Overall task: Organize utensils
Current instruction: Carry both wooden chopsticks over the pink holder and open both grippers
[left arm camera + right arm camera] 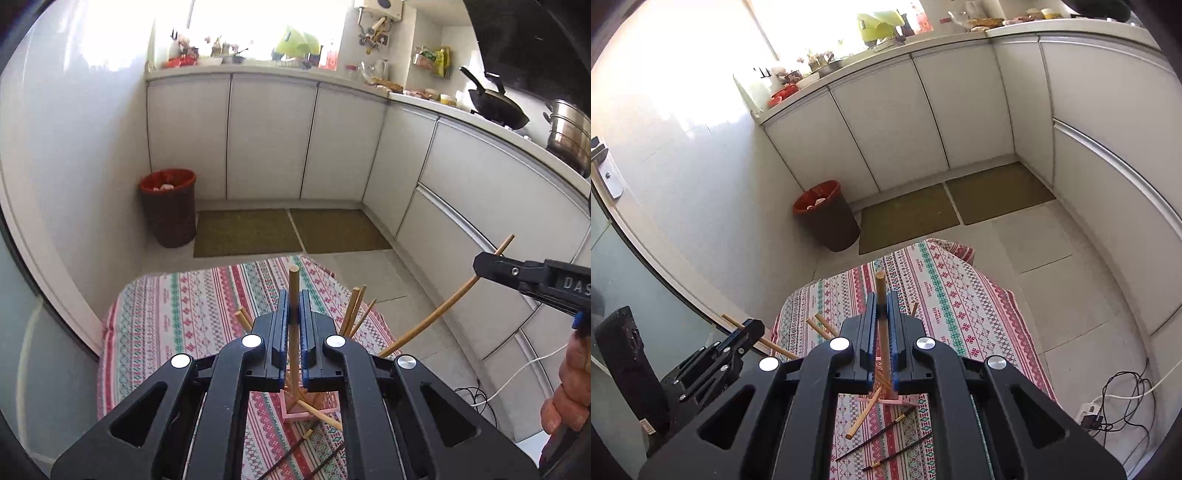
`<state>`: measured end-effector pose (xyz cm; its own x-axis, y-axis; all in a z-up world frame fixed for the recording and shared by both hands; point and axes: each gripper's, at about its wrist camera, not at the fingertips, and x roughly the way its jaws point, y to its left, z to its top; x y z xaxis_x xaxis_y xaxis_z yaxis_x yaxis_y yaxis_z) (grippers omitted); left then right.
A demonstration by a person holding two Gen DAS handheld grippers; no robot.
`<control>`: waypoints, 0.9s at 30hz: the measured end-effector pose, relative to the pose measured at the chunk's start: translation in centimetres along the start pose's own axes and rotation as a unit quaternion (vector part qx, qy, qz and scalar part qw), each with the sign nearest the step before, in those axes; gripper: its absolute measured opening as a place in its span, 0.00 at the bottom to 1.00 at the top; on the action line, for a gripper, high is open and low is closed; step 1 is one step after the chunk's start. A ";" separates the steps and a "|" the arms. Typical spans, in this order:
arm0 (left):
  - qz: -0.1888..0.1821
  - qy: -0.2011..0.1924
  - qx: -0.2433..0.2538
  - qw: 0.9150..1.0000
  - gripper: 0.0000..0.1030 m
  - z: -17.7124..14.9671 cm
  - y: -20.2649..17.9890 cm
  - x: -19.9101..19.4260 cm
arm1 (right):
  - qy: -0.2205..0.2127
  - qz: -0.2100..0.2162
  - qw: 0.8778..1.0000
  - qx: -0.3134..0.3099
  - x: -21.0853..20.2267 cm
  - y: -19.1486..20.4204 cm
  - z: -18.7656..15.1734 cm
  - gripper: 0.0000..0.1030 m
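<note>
Both grippers are clamping one chopstick each: the left gripper (294, 321) and right gripper (882, 325) are holding theirs upright, and the pink holder (295, 408) is standing below (left seems nearer) on the table (177, 314).

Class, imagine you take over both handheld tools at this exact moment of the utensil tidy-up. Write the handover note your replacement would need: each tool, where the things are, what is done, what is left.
Left tool: shut on one wooden chopstick, held above the table.
Right tool: shut on another wooden chopstick, also lifted.
Pink holder: on the patterned tablecloth, several wooden chopsticks already standing in it.
One wooden chopstick lies beside the holder; two dark chopsticks lie on the cloth nearer the person.
Done: most wooden chopsticks are in the holder.
Left: probably place the two held ones, then gather the loose ones.
</note>
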<state>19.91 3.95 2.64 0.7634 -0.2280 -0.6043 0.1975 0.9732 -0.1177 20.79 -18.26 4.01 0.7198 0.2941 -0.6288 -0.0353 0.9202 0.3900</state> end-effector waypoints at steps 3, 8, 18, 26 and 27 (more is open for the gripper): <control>-0.011 0.032 -0.008 0.999 0.07 -1.2 0.5 2.1 | 0.007 0.002 1.000 -0.003 1.0 0.3 -0.3 0.06; -0.017 0.018 -0.050 0.998 0.36 -2.1 2.0 1.7 | 0.017 -0.003 1.000 -0.011 2.4 0.6 -0.9 0.06; -0.006 -0.031 -0.108 0.994 0.80 -2.8 4.0 -0.8 | 0.038 -0.014 0.999 -0.016 4.5 1.2 -2.1 0.06; 0.022 -0.079 -0.128 0.988 0.92 -3.0 5.7 -3.8 | 0.039 -0.029 0.998 -0.036 6.2 2.4 -3.0 0.06; 0.022 -0.080 -0.131 0.988 0.92 -3.0 6.0 -4.0 | 0.040 -0.029 0.998 -0.038 6.5 2.5 -3.2 0.06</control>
<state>16.17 10.75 1.95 0.8596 -0.1666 -0.4831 0.0122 0.9518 -0.3065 23.22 -13.23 -1.25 0.6641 0.2564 -0.7024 -0.0495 0.9524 0.3008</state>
